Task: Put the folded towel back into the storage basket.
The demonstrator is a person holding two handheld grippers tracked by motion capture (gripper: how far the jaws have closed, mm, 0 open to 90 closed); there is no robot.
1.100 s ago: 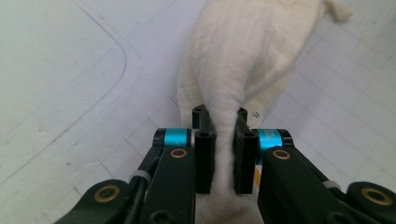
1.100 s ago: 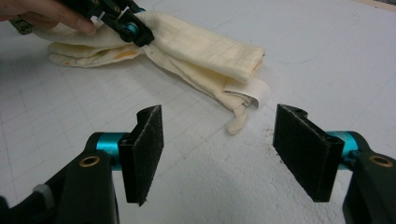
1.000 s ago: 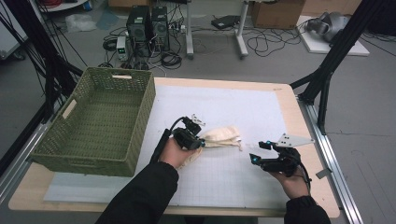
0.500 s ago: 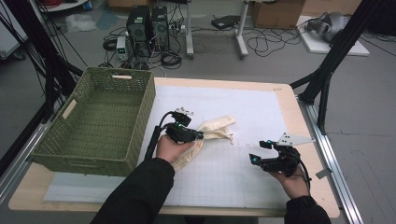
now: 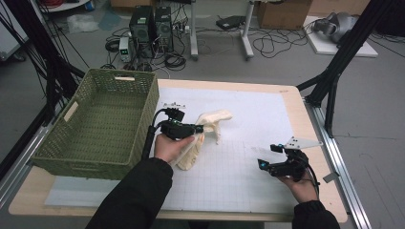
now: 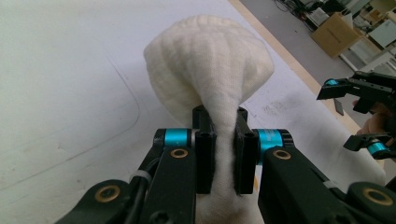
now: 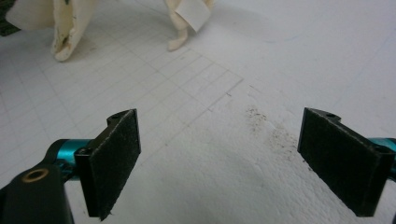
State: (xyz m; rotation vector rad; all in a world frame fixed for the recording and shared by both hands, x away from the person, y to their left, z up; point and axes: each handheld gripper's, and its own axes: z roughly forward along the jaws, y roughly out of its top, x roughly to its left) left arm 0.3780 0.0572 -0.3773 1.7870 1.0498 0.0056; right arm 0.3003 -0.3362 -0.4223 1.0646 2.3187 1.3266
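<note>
The high view is showing the whole table (image 5: 305, 102): a white gridded mat (image 5: 248, 143) is covering most of it, and a green woven basket (image 5: 102, 124) is sitting at the left of the frame. Just right of the basket, near the middle of the frame, the left tongs (image 5: 203, 128) are pinching a cream knitted cloth (image 5: 215, 118). One end of the cloth is bunching up toward the upper right of the tongs, and the rest is trailing down beneath the person's hand onto the mat. The right tongs (image 5: 265, 163) are sitting well apart from it, in the lower right of the frame, just above the mat.

The left gripper view is giving what the high view cannot: the two black jaws are standing narrow, squeezing a gathered neck of the cloth (image 6: 219, 93) between them at the centre of the frame, with the ribbed knit ballooning out above the tongs (image 6: 226, 158). The other tongs are showing at the right edge of that frame.

The right gripper view is showing its own tongs (image 7: 243, 163) spread wide, with bare mat (image 7: 224, 140) and some dark specks between the jaws, gripping nothing. Parts of the cloth (image 7: 70, 23) are hanging in the upper left of that frame, and a small white tag (image 7: 194, 13) is dangling at the top centre.
</note>
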